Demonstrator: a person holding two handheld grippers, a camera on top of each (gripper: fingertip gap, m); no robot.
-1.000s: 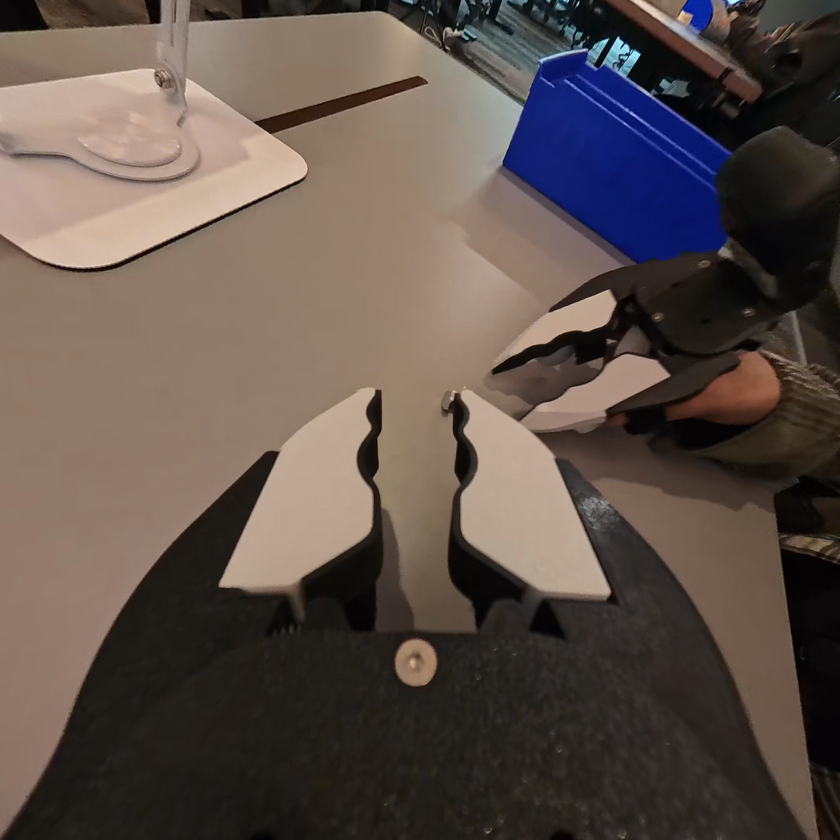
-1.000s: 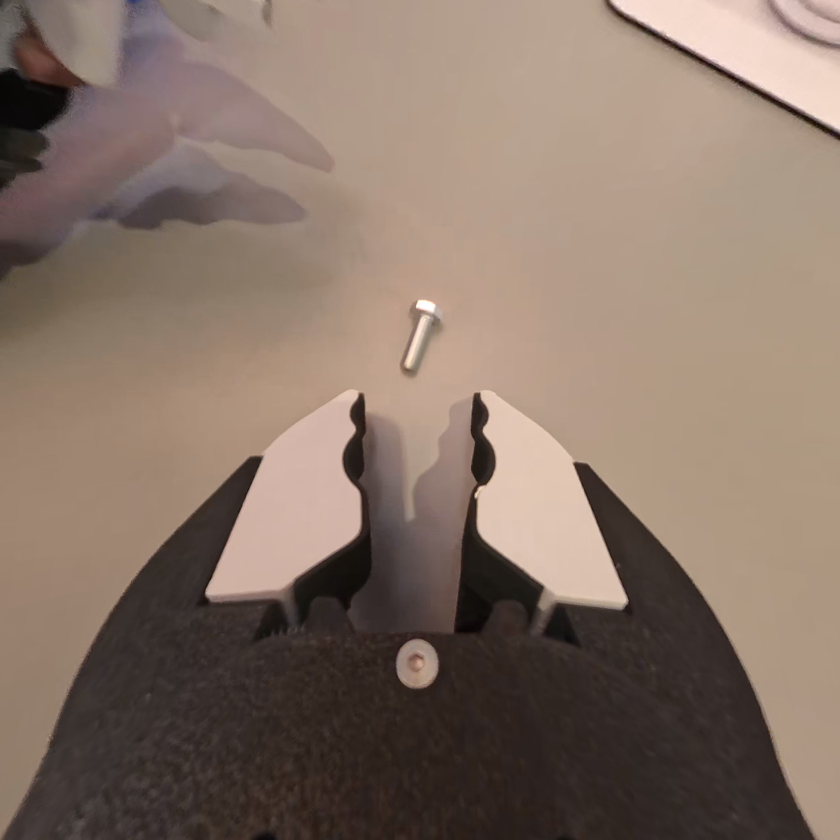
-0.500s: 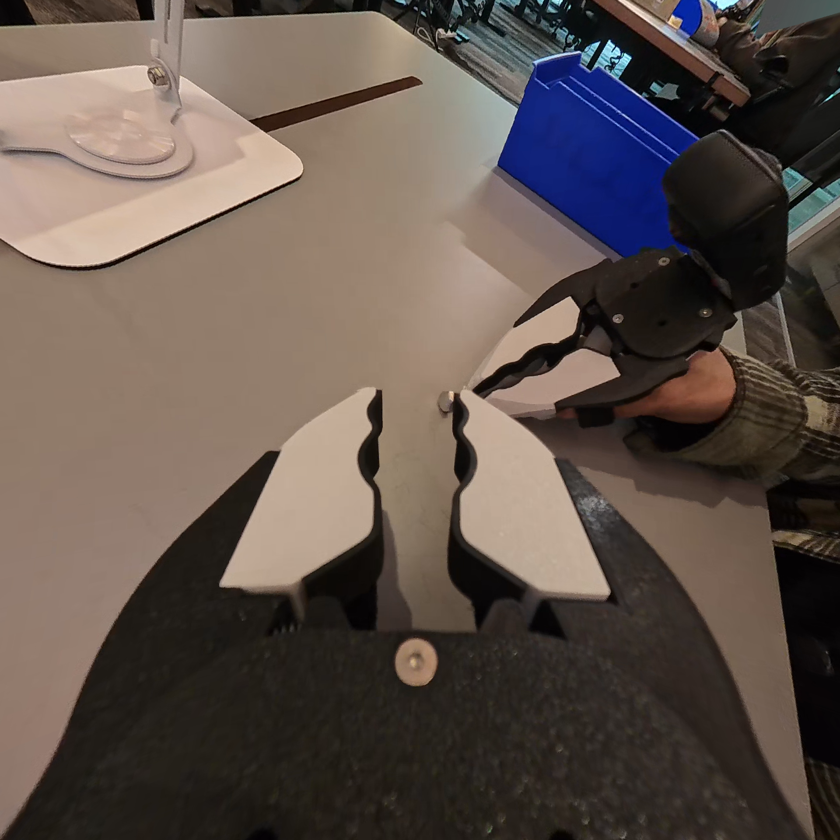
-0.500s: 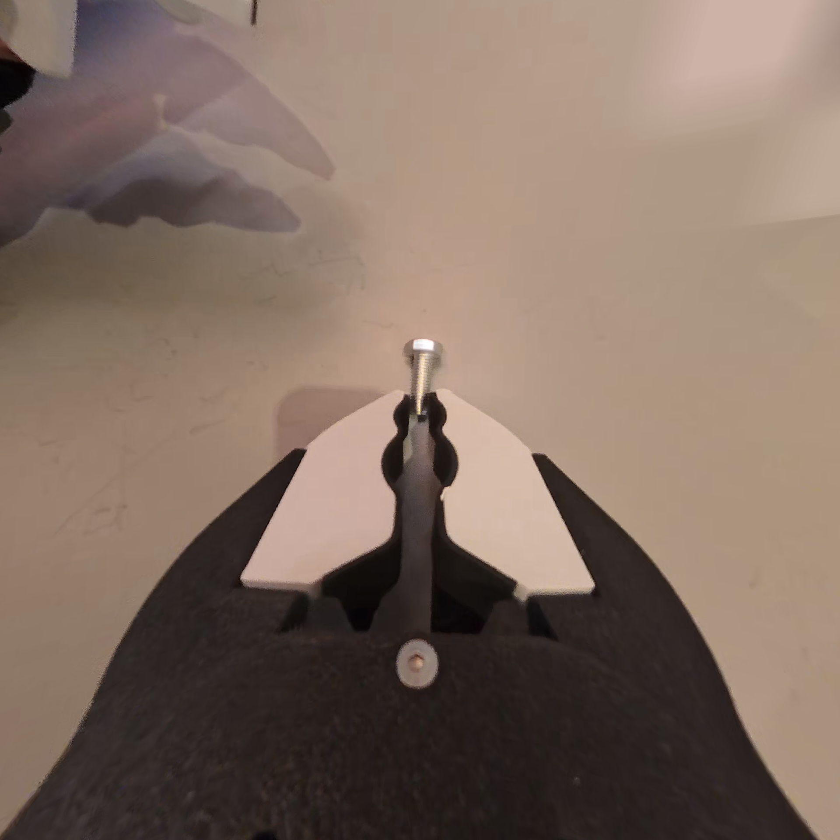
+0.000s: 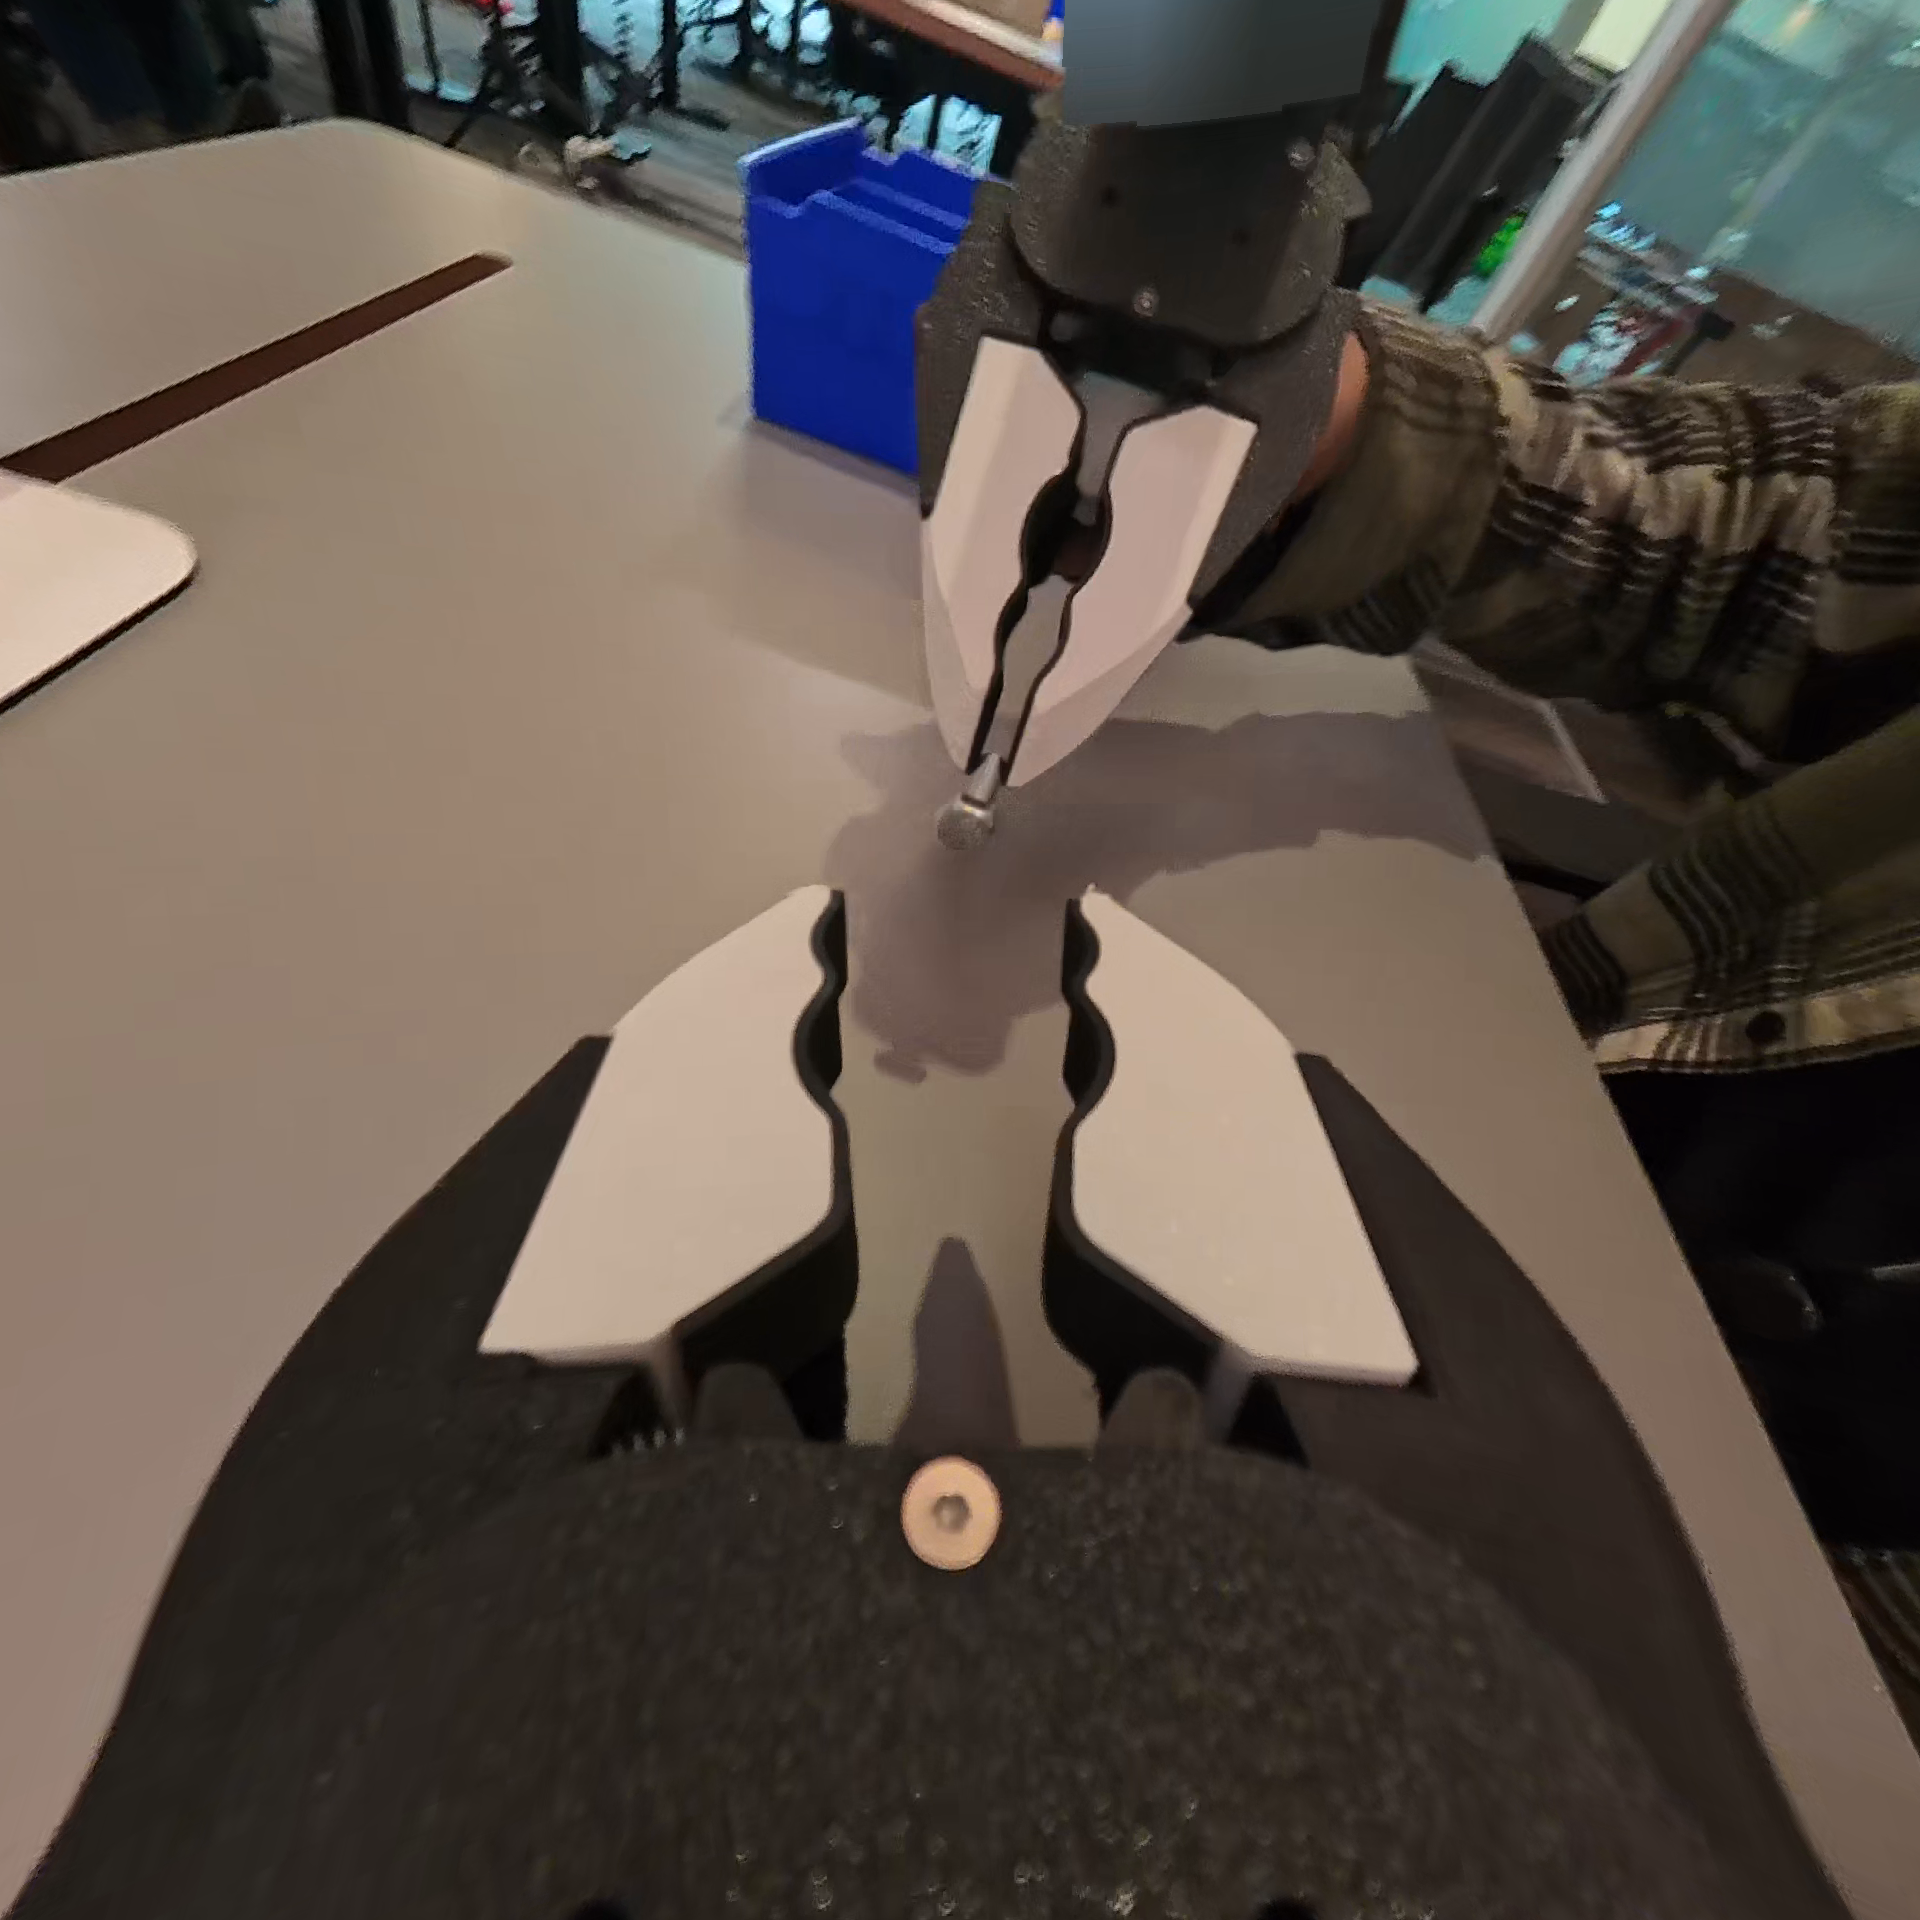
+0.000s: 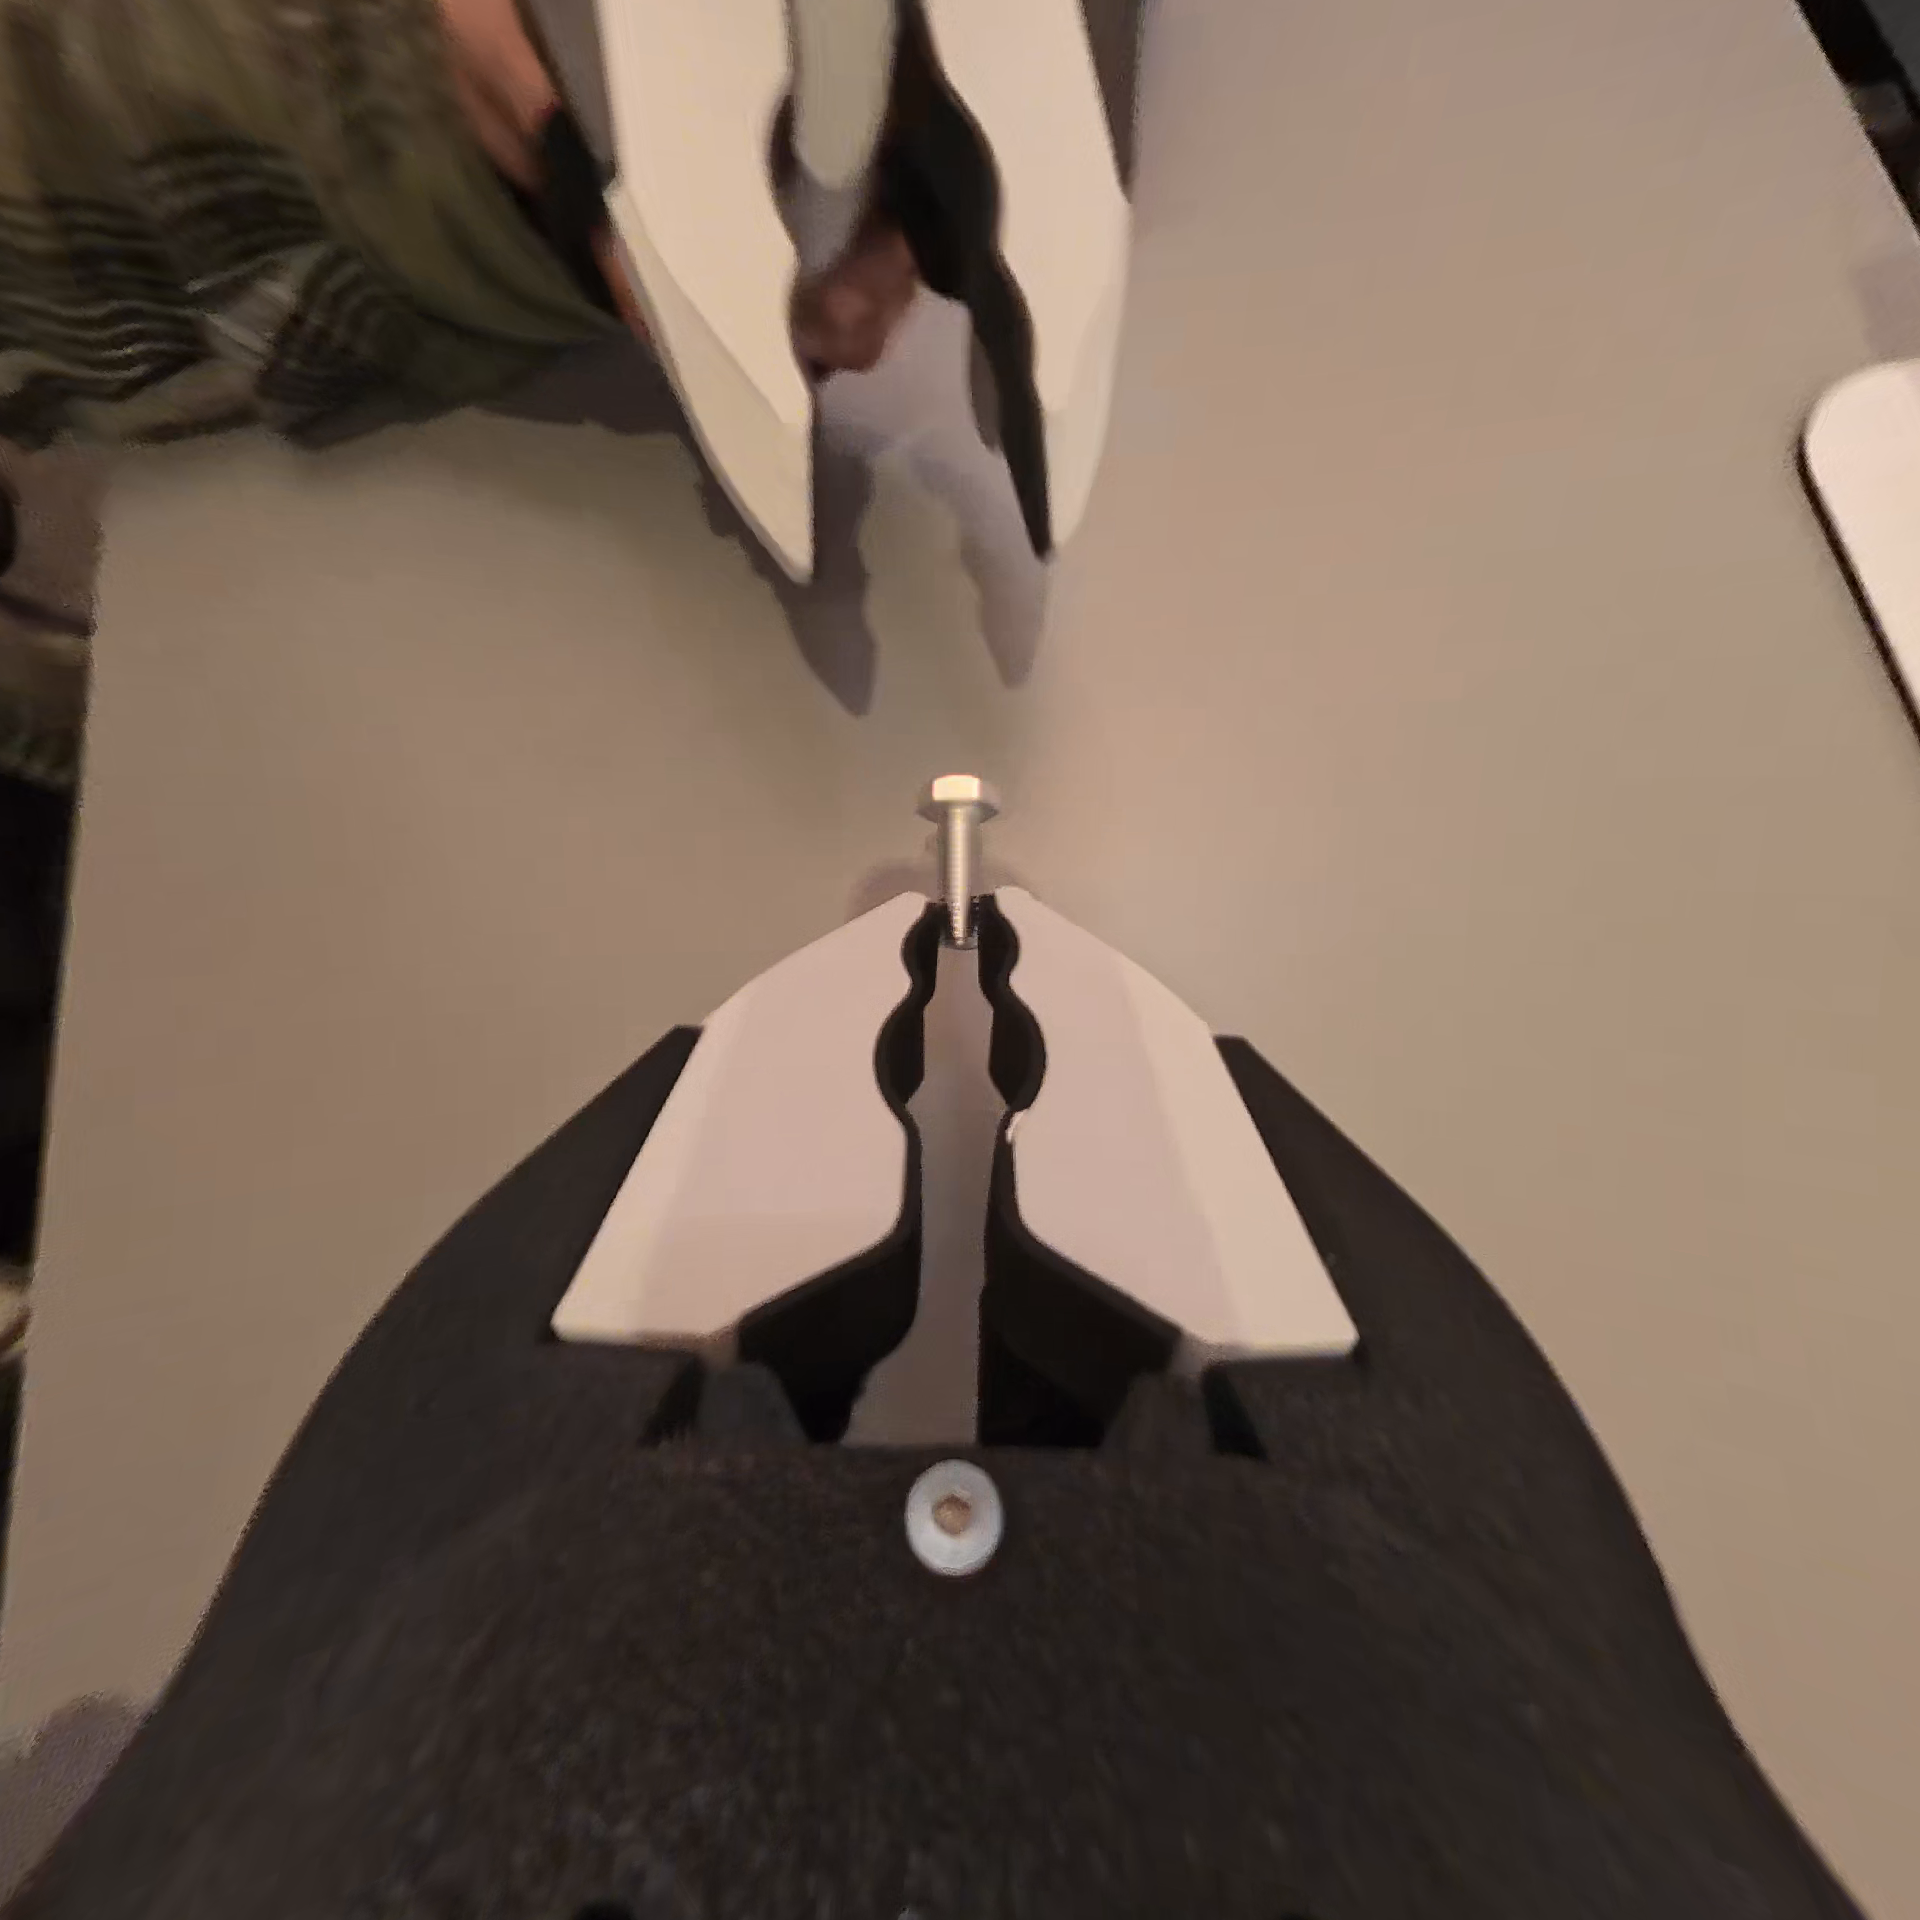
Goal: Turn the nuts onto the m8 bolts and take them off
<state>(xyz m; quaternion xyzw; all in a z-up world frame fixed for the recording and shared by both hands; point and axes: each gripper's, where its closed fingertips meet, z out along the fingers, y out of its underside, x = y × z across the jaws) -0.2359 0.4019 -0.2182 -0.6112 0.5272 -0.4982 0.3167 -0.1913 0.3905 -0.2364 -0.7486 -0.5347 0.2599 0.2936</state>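
since a second earlier the right tool (image 5: 992, 764) had closed on the bolt (image 5: 971, 816) and lifted it off the surface (image 5: 436, 644), swinging round to face the left tool (image 5: 951, 914), which had widened a little.

left wrist view: the left tool stood open and bare, its white fingers (image 5: 707, 1101) apart over the grey surface. just past them the right tool hung tip-down, pinching the bolt's shank, the round head pointing at the camera and clear of the surface. a blue bin (image 5: 842, 312) sat behind, a white pad (image 5: 73, 571) at the left edge. no nut showed.

right wrist view: the right tool (image 6: 961, 914) gripped the bolt (image 6: 958, 842) by the last threads only, in the tip notch of its fingers (image 6: 810, 1091), most of the shank and the hex head sticking out ahead. the left tool (image 6: 925, 551) hovered open beyond, blurred.

the bolt looked small, light, rigid and smooth metal; threads give some bite, yet so short a hold could probably let it pivot or slip. holding it by the head would likely leave the threads free for a nut.
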